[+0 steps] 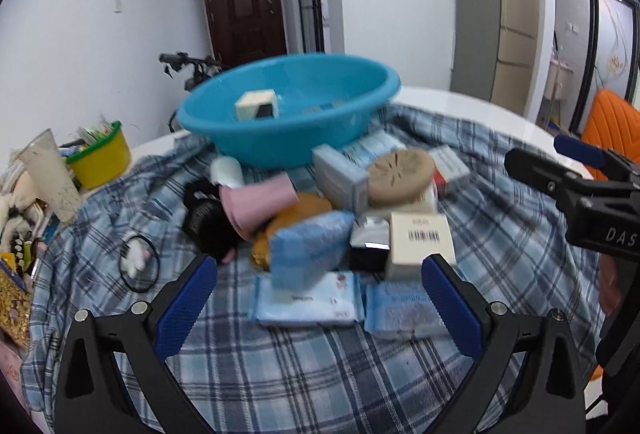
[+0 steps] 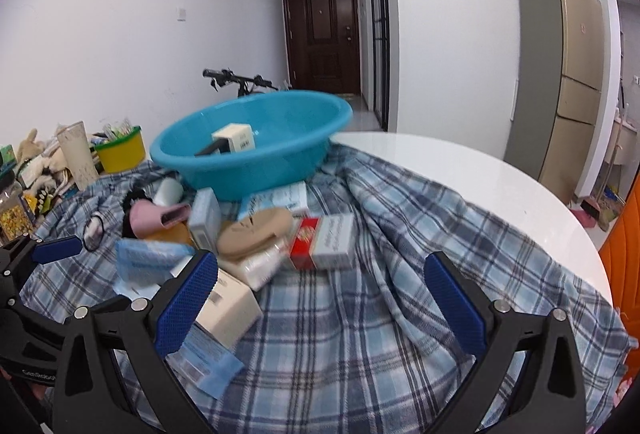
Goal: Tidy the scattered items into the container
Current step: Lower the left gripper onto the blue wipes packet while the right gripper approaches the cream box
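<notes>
Scattered items (image 1: 340, 218), mostly light stiff cartons and soft packets best taken across flat sides, are heaped just ahead of the left tool (image 1: 319, 286), spread empty, before the blue basin (image 1: 288, 137).

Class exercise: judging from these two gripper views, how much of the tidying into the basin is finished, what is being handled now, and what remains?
Barely begun. Done: one white box lies in the blue basin. In hand: nothing; the left gripper and right gripper are both open and empty. Left: the pile on the checked cloth, including a pink cup, a tan disc, a red and white box and tissue packs.
</notes>
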The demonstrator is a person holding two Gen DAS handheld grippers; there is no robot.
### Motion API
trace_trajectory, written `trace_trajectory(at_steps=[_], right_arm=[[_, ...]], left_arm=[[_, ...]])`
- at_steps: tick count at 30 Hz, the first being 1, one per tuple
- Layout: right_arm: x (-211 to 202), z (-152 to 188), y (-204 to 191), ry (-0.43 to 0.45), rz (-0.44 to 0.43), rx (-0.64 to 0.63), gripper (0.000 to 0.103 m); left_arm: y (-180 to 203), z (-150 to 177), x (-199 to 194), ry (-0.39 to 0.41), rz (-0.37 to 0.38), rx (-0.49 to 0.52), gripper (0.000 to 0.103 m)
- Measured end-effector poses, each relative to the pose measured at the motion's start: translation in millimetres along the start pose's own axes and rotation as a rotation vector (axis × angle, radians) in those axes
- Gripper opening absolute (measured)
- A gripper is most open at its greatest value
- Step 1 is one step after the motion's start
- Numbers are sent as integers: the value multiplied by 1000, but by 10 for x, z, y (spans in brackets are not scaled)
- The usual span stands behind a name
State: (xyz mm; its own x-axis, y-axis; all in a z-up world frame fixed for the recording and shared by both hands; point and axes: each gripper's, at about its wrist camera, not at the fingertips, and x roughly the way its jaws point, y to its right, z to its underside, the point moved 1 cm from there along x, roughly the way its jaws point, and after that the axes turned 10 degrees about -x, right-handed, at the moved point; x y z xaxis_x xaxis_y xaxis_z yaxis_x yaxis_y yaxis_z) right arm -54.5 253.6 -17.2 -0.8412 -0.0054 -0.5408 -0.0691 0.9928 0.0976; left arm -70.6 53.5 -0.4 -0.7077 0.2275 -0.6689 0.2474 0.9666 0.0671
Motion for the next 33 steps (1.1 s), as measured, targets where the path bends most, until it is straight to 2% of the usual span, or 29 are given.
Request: trace_trajectory(at_steps=[7,12,17,22,25,33], right_arm=[[31,84,181,-23,30,39,103],[44,92,275,-23,42,64,103],[83,112,310,-31,43,82,103],[113,104,283,-32,36,80,103],[136,108,273,-35,34,80,103],[171,122,291,-41,23,89,103]], left_arm=[[268,159,164,-119,115,67,103],[441,276,239,-170,154,119,103],[496,311,285,-218,241,108,103],[475,309,404,-254,260,94,103],[452,310,520,-312,339,63,103],[339,236,600,-319,330,27,103]])
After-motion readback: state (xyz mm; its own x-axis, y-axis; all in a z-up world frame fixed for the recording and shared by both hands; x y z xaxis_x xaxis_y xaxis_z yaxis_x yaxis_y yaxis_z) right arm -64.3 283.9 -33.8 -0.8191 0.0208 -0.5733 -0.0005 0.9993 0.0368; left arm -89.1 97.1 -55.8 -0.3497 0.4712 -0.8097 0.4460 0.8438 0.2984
